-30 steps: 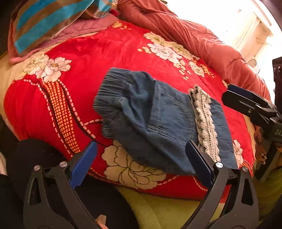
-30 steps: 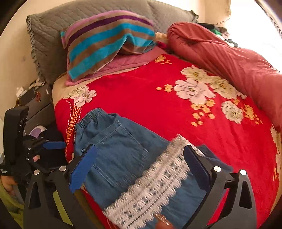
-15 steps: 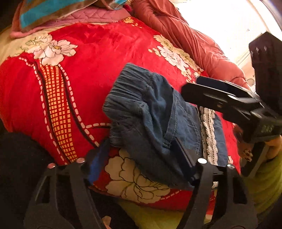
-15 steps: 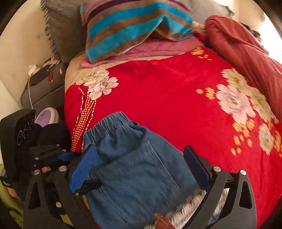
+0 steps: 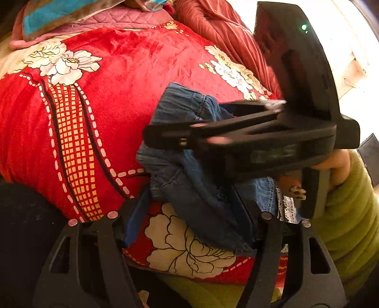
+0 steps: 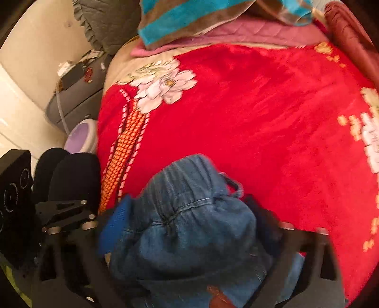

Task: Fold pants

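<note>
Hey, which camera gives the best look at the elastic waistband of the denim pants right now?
The right wrist view: the gathered waistband sits centered and unobstructed, between the right gripper fingers, against the red blanket. In the left wrist view, the right gripper crosses in front of the pants, leaving only a strip of waistband visible.

Bed under a red flowered blanket, pants on top.
Bunched near the front edge, between the right gripper's spread fingers; far beyond lie a pink quilt under a striped towel, and a rust-red duvet rolled along the right side.
</note>
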A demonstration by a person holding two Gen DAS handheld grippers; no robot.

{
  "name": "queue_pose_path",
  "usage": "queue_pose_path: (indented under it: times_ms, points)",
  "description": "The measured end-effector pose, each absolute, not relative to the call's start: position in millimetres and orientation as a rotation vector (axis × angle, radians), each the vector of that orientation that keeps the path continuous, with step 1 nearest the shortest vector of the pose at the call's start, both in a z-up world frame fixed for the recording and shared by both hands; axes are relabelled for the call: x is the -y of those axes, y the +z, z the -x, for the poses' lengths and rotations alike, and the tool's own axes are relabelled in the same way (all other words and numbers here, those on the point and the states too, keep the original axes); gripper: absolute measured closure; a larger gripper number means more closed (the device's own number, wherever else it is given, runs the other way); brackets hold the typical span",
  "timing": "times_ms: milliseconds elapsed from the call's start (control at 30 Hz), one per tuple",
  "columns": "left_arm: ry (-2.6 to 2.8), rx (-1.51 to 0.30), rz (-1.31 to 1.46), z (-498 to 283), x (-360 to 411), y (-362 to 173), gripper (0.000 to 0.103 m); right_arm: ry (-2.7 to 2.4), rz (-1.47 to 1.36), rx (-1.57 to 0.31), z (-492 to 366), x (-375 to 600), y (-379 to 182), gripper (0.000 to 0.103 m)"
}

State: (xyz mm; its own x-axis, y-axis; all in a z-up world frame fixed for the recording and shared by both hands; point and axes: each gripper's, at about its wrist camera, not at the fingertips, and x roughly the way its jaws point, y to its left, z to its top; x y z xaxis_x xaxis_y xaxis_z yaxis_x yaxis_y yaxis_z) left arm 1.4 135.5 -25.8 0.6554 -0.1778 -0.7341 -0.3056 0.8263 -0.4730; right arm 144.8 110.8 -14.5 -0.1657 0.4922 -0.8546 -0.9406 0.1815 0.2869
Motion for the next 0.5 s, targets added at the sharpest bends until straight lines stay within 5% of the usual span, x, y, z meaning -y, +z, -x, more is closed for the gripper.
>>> queue_pose_path:
  times_ms: [233, 367, 500]
  points:
    - [0.060, -0.833, 0.661, 0.1, -138.8, -21.8, 0.032, 1.449, 0.338, -1.064, -164.0, -68.6, 10.7, 0.070]
    - [0.048, -0.818, 0.658, -0.8, -133.5, -17.6, 0.013, 1.496, 0.202, -1.011, -169.3, -30.6, 35.3, 0.070]
    - [-0.009, -0.820, 0.709, -11.9, -123.1, -18.3, 0.010, 1.489, 0.135, -0.961, -170.1, 4.9, 50.8, 0.070]
